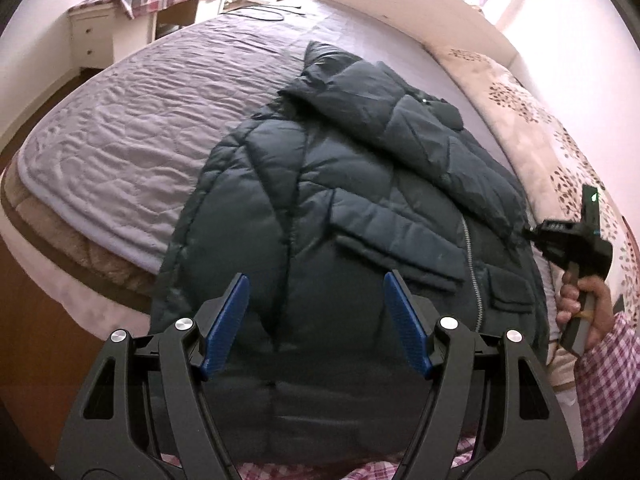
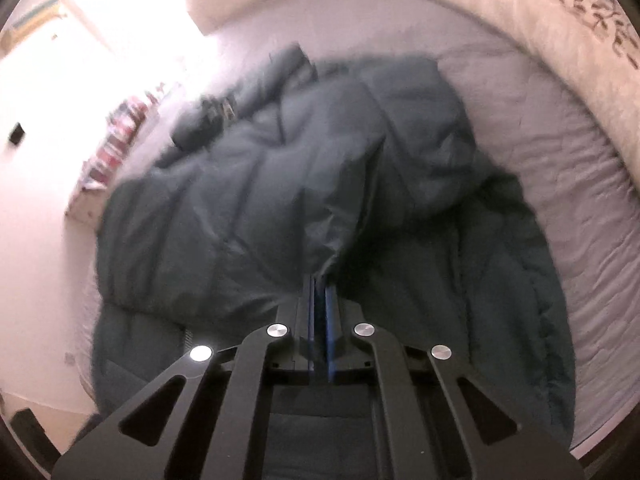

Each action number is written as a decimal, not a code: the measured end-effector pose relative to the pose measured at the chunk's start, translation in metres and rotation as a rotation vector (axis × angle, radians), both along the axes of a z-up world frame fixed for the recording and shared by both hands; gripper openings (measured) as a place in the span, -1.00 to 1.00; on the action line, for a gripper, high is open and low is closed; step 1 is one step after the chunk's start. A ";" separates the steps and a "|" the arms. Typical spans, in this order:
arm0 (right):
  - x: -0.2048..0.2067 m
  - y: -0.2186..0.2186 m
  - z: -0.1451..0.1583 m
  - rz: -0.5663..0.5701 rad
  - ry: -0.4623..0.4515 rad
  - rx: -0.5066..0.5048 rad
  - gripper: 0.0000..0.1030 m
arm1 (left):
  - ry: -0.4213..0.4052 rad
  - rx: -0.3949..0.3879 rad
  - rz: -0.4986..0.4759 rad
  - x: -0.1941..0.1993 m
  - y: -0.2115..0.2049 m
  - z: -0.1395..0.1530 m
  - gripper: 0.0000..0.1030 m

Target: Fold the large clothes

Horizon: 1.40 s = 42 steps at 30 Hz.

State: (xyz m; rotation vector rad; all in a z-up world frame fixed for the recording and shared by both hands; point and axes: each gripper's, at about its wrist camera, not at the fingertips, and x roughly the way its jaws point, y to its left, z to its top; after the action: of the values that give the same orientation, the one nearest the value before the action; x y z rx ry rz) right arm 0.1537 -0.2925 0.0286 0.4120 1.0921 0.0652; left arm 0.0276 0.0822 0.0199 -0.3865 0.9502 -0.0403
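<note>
The dark green quilted puffer jacket (image 1: 352, 216) lies spread on the lilac quilted bedspread (image 1: 132, 128), its hem hanging over the near edge of the bed and its hood end pointing toward the headboard side. A sleeve or side panel lies folded across its front, next to the silver zip.

The right gripper (image 2: 320, 280) has its blue pads pressed together on a pinch of the jacket's shell fabric, which puckers into a peak at the fingertips. The left gripper (image 1: 316, 292) hovers over the lower part of the jacket with its jaws spread wide and nothing between them.

The risks, as I judge them: the shell looks slick and the pinch is thin, so the fabric may slip out if the right gripper pulls hard or fast. The padding is bulky and may spring a fold back open unless the left gripper pins it. The overhanging hem could also drag the jacket off the bed edge.

No containers are close by. A white chest of drawers (image 1: 90, 38) stands beyond the bed, drawers shut, contents unseen. A leaf-patterned cream duvet (image 1: 532, 120) lies along the bed's far side.
</note>
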 end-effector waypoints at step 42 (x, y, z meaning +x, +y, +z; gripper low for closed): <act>-0.246 -0.091 -0.015 0.007 0.103 0.068 0.59 | 0.172 -0.036 -0.118 -0.032 0.040 -0.049 -0.76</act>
State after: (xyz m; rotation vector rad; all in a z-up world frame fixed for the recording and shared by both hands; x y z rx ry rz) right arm -0.0923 -0.3832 0.0133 0.4771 1.1955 0.0881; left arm -0.0041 0.1221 -0.0292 -0.3710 1.1428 -0.1339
